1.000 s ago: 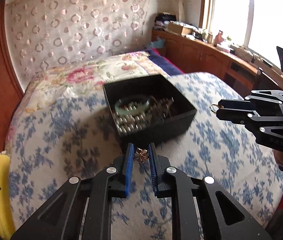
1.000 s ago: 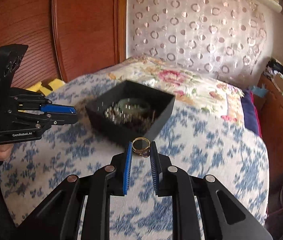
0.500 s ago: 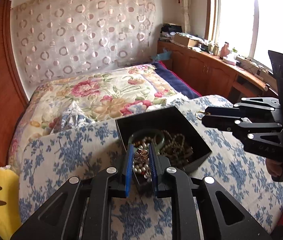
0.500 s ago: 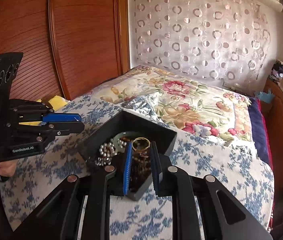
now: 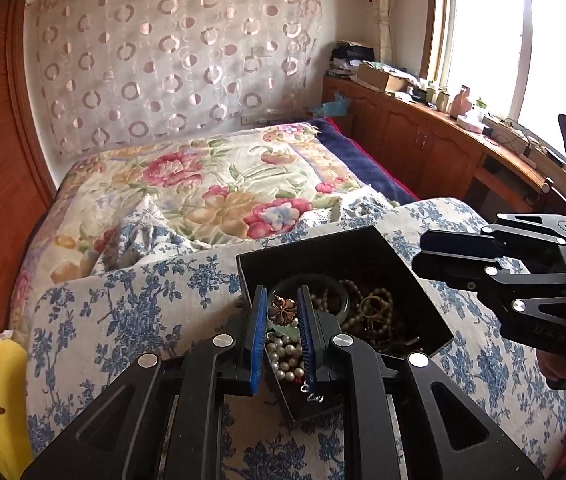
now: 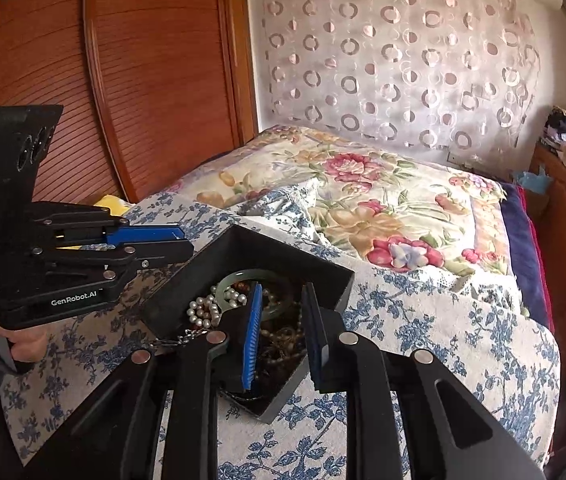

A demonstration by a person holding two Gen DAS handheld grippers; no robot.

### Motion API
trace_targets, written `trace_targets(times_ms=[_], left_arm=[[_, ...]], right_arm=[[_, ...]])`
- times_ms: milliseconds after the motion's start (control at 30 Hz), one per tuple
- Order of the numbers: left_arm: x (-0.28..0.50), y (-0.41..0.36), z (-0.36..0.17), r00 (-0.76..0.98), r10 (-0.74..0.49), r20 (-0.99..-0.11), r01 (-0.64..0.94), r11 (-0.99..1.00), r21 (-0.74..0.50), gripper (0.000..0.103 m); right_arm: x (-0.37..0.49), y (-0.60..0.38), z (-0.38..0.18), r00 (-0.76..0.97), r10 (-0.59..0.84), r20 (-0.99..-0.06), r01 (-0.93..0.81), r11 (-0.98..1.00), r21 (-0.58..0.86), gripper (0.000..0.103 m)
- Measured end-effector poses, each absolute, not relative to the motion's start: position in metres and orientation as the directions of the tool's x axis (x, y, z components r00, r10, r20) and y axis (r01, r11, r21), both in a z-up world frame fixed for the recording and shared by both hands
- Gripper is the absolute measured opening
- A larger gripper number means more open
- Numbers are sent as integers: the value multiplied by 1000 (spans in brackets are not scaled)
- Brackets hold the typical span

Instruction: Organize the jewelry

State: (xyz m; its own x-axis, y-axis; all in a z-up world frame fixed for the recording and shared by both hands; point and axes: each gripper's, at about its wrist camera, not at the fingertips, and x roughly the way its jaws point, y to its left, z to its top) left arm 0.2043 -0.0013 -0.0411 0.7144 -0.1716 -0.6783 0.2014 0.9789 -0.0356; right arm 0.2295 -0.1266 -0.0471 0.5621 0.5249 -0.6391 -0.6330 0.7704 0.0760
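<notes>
My left gripper (image 5: 279, 312) clamps the flower brooch (image 5: 283, 309) above the black box (image 5: 367, 240) for dropping; my right gripper (image 6: 281, 300), jaws just opening, holds nothing.

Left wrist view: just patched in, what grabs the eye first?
A flower-shaped brooch pinched in the left gripper, held over the open black box on the blue-flowered bedspread. Below it the box holds a pearl strand, a green bangle and tangled bead necklaces.
</notes>
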Motion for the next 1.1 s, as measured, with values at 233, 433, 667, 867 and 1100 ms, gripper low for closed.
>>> trace_targets(times_ms=[233,433,667,867,1100], left_arm=[[213,-4,-45,712,-172,-681,196,980,-43,14],[211,-12,-42,721,-171,-672,198,980,-38,24],[196,-15,-36,740,-155,-655,178,983,-31,32],[177,-13,-30,758,-138,-637,158,987,-26,54],[149,-5,-27,791,-85,-605,98,995,-12,84]], right_arm=[[218,-140,-43,586,511,-628,-612,788,70,22],[201,-153,-42,610,496,-618,-582,810,76,22],[183,-158,-41,632,491,-599,-562,823,82,22],[177,-159,-41,659,465,-591,-528,846,78,25],[167,-160,-46,705,420,-572,-463,883,79,65]])
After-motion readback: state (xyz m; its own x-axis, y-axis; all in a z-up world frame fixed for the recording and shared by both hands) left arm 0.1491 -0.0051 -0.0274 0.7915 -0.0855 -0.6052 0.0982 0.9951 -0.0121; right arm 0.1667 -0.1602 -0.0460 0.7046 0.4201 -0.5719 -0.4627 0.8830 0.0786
